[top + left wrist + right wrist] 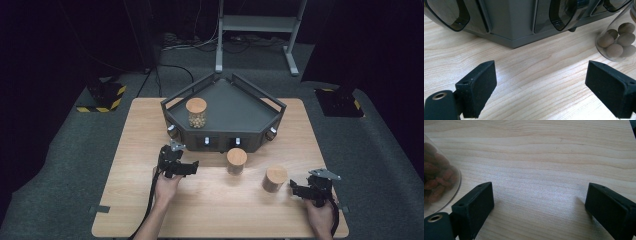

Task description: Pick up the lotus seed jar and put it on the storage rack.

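Observation:
Three glass jars with wooden lids are in view. One jar of pale round pieces stands on the dark angular tray at the table's back. A jar of round brown nuts stands on the table in front of the tray. A jar of almonds stands to its right. My left gripper is open and points right at the nut jar, a short way from it. My right gripper is open just right of the almond jar, over bare wood.
The tray's front face has smoky drawer panels and small knobs, close ahead of the left gripper. The wooden table has free room at the front left. A metal stand is on the floor behind.

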`<state>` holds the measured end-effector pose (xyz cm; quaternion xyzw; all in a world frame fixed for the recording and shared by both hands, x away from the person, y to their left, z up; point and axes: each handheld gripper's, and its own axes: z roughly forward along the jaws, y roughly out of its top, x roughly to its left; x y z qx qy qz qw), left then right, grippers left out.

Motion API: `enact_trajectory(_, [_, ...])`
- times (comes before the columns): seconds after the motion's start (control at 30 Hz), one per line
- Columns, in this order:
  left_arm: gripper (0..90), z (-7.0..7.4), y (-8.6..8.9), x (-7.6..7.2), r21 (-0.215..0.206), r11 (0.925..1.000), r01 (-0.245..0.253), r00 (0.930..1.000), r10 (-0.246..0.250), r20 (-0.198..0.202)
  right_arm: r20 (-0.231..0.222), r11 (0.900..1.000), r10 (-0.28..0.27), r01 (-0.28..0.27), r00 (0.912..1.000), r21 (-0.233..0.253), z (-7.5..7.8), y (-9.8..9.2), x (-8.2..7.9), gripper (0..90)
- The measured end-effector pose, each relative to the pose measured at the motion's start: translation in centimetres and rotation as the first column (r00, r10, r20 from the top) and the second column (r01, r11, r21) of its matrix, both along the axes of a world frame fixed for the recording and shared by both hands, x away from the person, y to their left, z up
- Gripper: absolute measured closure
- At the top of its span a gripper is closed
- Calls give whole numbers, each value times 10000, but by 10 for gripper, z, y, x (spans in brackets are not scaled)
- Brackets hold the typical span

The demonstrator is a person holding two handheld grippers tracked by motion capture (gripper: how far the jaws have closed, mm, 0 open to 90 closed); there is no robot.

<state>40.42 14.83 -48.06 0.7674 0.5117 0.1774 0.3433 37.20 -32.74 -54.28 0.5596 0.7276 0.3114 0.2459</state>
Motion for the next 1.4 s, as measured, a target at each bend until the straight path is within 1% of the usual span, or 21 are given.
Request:
enact_trajectory(0.6, [103, -9, -5, -3, 163, 9998, 62, 10000, -60, -71, 2, 10000, 3, -3, 10000, -2, 0, 0, 0, 82])
enact_trajectory(0.7, [103, -12, -4, -3, 135, 9999, -14, 10000, 15, -98, 2, 10000, 3, -3, 10000, -1, 0, 0, 0, 82])
enact_trajectory(0.93, [104, -18, -4, -4, 228, 9996, -146, 9998, 148, -108, 2, 10000, 2, -2, 10000, -1, 0, 0, 0, 82])
enact_trajectory(1.13, [107, -23, -3, -4, 112, 9995, -310, 9994, 312, -177, 0, 10000, 1, -1, 10000, 1, 0, 0, 0, 82])
enact_trajectory(1.4, [107, -30, -3, -4, 145, 9989, -435, 9988, 438, -227, 1, 10000, 3, -3, 10000, 0, 0, 0, 0, 82])
